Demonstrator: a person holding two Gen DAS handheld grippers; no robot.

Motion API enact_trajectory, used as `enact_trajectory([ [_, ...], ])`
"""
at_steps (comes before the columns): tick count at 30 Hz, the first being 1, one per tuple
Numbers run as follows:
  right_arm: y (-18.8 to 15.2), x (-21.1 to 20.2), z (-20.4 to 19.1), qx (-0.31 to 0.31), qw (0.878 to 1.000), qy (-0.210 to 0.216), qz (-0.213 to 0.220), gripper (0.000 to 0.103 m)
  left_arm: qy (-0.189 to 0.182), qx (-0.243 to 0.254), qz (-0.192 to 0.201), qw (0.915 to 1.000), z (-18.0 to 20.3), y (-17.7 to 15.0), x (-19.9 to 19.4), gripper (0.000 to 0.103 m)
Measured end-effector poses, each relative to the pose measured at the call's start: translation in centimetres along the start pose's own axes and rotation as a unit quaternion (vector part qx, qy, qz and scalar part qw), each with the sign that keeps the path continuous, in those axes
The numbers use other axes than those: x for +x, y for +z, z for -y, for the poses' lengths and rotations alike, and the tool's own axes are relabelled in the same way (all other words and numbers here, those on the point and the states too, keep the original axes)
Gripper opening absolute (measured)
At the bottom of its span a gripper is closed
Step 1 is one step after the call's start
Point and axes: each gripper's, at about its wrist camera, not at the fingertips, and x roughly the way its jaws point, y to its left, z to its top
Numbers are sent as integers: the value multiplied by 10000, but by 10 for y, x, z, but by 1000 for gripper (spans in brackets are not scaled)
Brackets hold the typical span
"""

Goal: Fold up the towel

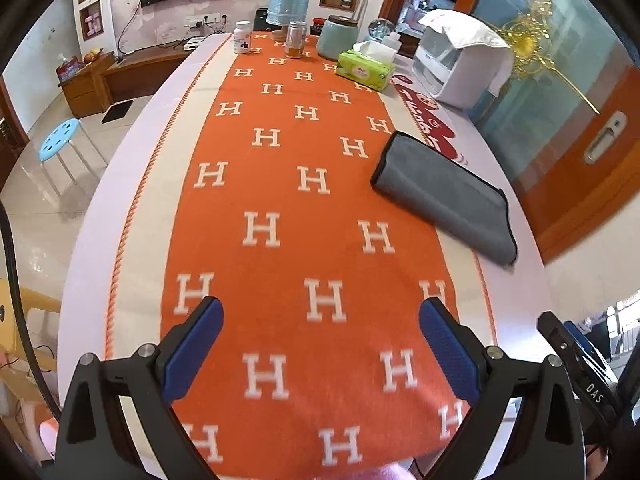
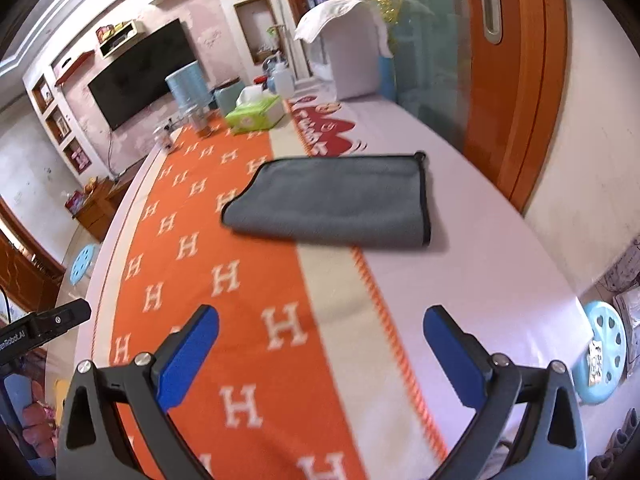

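Observation:
A grey towel [image 1: 444, 196] with a dark hem lies folded flat on the table, partly on the orange runner and partly on the pale cloth. In the right wrist view the towel [image 2: 336, 202] sits ahead in the middle. My left gripper [image 1: 320, 312] is open and empty, well short of the towel and to its left. My right gripper [image 2: 320, 320] is open and empty, above the runner's edge, short of the towel. The right gripper's body shows at the lower right of the left wrist view.
An orange runner [image 1: 288, 208] with white H letters covers the long table. At the far end stand a green tissue pack [image 1: 364, 70], a white bottle [image 1: 242, 37], a jar [image 1: 296, 39], a teal canister [image 1: 338, 36] and a white box [image 1: 460, 64]. Blue stools [image 1: 60, 140] [image 2: 604, 352] flank the table.

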Motion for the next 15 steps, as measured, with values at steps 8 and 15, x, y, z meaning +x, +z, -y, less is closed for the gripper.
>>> enact_trajectory([
  [8, -36, -37, -23, -165, 9988, 241, -403, 102, -108, 5, 130, 9999, -13, -40, -41, 98],
  [15, -43, -64, -43, -561, 9946, 420, -761, 102, -86, -268, 317, 9991, -21, -57, -75, 98],
])
